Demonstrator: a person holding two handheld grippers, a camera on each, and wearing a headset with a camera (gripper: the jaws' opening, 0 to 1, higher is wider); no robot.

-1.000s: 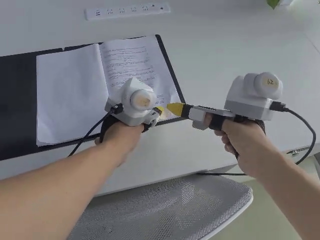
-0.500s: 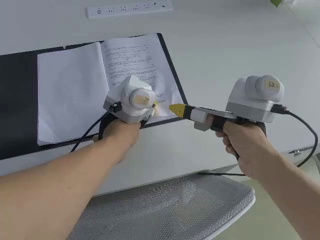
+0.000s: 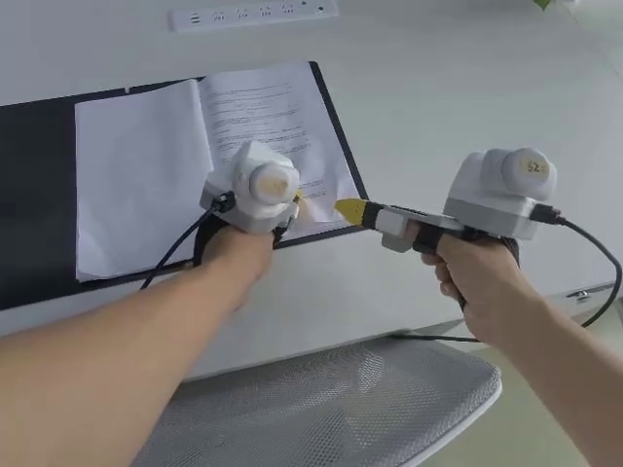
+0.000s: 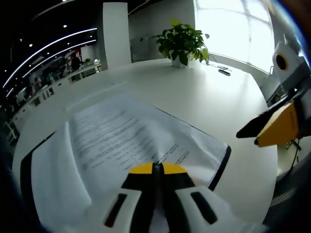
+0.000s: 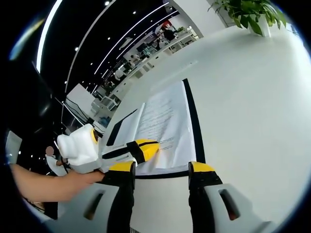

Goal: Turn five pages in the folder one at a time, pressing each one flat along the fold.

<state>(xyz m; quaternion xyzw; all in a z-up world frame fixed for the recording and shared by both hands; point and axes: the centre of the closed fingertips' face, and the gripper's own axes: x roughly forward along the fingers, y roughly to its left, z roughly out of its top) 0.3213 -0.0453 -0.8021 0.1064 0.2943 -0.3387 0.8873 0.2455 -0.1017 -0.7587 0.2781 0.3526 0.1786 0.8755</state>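
Observation:
A black folder [image 3: 34, 195] lies open on the white table, with a blank sheet [image 3: 136, 185] on the left and a printed page [image 3: 263, 117] on the right. My left gripper [image 3: 299, 205] is shut, its yellow tips [image 4: 154, 168] over the printed page [image 4: 112, 136] near its lower right corner. I cannot tell whether paper is caught between them. My right gripper [image 3: 348, 209] hovers open just off the folder's near right corner, its jaws [image 5: 161, 167] apart and pointing at the left gripper [image 5: 146, 148]. It also appears in the left gripper view as the right gripper [image 4: 277, 128].
A white power strip [image 3: 255, 14] lies at the table's far edge. A grey mesh chair [image 3: 321, 409] sits below the near table edge. A potted plant [image 4: 182, 43] stands far across the table. Cables trail from both grippers.
My left gripper has crept a little farther onto the printed page's lower corner. The right gripper has stayed nearly still beside it.

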